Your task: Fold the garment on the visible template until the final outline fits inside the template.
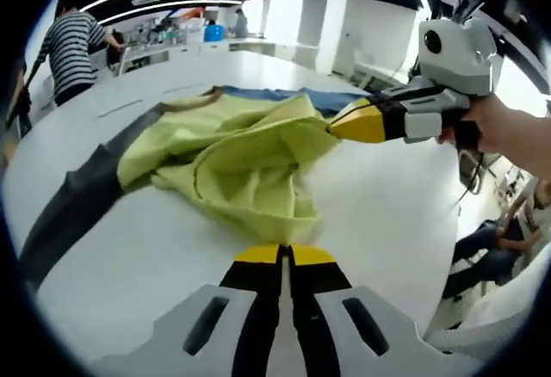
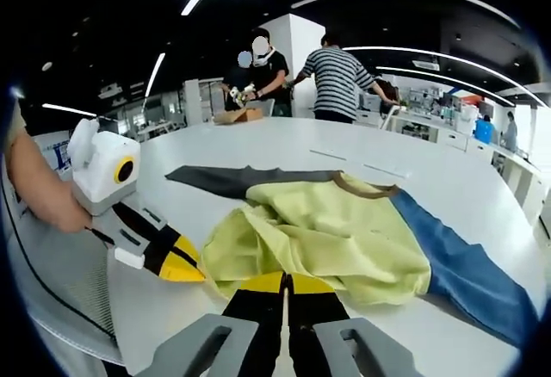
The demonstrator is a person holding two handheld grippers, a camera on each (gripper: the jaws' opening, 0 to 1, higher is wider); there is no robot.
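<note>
A crumpled yellow-green garment [image 1: 245, 157] with a brown collar [image 2: 362, 189] lies in a heap on the white table [image 1: 387, 213]. From under it run a dark grey band [image 1: 77, 196] and a blue band [image 2: 465, 265]. My left gripper [image 1: 284, 255] meets the heap's near hem with its jaws pressed together on the cloth. It also enters the right gripper view as the left gripper [image 2: 185, 267], touching the fabric's corner. My right gripper [image 2: 284, 284] is shut on the opposite edge. In the left gripper view the right gripper [image 1: 344, 125] pinches a raised fold.
A person in a striped shirt [image 2: 336, 80] stands at the table's far side, with another person [image 2: 267, 63] beside a box. Someone sits [image 1: 495, 252] past the table's edge. Benches with clutter [image 2: 448, 114] line the back of the room.
</note>
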